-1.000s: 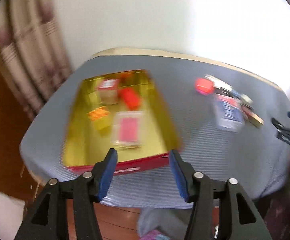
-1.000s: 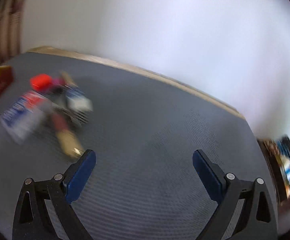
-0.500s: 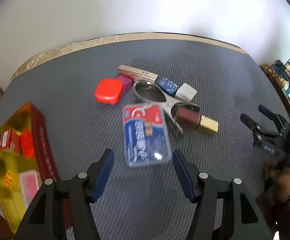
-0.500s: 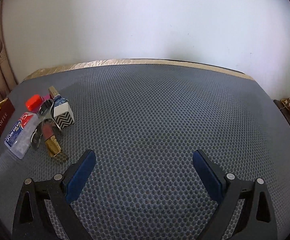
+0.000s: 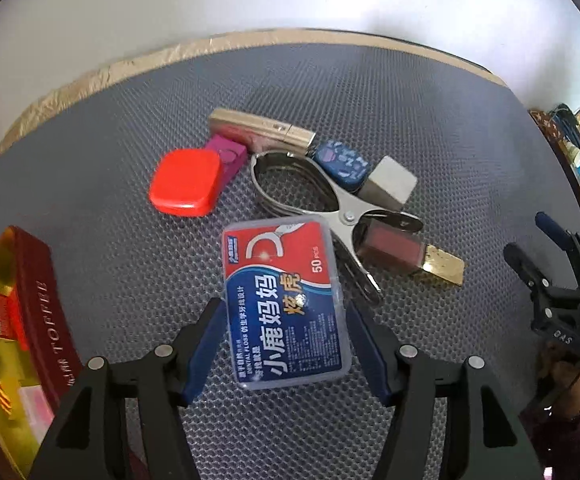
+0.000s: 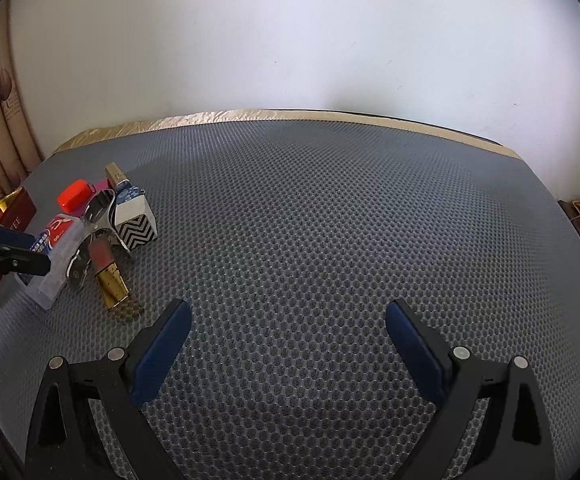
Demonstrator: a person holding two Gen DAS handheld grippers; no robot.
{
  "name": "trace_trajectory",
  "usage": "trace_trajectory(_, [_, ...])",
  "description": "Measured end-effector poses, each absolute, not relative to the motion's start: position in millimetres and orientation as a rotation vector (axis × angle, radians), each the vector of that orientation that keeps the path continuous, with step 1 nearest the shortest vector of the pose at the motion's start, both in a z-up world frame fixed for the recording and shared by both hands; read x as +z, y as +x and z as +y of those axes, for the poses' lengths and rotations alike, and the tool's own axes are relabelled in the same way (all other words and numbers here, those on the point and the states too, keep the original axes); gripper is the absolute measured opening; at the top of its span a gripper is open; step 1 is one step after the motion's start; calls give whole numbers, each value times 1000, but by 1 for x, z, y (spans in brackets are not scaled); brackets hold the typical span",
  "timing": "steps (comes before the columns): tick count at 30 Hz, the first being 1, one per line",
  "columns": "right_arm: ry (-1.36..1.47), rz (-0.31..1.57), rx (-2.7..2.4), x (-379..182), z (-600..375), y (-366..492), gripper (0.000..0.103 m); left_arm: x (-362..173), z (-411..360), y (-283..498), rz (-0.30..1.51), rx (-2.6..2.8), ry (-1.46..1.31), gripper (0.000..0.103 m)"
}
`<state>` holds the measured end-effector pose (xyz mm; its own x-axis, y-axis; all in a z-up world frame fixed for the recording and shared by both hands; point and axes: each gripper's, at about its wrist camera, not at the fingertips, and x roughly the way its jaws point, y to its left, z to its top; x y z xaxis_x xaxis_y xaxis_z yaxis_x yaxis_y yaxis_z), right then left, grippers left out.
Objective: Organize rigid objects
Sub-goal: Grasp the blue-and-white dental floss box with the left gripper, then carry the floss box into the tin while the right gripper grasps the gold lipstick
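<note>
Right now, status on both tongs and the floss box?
Left tongs open, straddling floss box, not gripping. Right tongs open, nothing between them. Metal clip lies against the box's far corner.

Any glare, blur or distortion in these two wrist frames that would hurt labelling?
Left wrist: sharp, small glare spots on the dental floss box, strong fisheye bending of the table edge, toffee tin stretched at the rim. Right wrist: sharp, wall blown out bright, dark corner vignetting.
</note>
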<state>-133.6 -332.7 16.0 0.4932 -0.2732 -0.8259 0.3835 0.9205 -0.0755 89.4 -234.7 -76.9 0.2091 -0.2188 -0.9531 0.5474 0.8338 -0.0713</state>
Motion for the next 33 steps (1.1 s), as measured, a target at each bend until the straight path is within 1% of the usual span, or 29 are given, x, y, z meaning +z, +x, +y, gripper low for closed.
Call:
trace_trajectory(4, [125,986,-392,12,-331,-128,97,-89,-231,98,1289,-537,284,64])
trace_trajectory(8, [124,993,-388,10,-330,-127,97,-98,-221,102,1280,-509,239,62])
trace_trajectory(15, [124,1004,-381,8,-328,-123,99,-88,-202,79,1217,-489,165,62])
trace_trajectory(21, [122,1010,-380,5,-327,-121,99,-50,-170,38,1153,-497,66,62])
trace_trajectory(25, [119,1004,-384,5,-326,-122,99,-19,-133,16,1098,-465,21,62])
trace_trajectory(27, [114,968,-372,10,-323,-126,99,-3,-110,9,1067,-425,10,62])
trace_trajectory(28, [106,943,-331,15,-318,-127,97,5,-97,3,1046,-395,5,62])
trace_trajectory(29, [100,935,-296,17,-314,-127,92,9,-83,2,1028,-362,1,62])
trace_trajectory(30, [89,943,-253,18,-308,-124,82,14,-75,-1,1017,-338,-3,62])
trace_trajectory(33, [32,989,-144,20,-286,-108,69,24,-46,-2,1012,-273,-23,62])
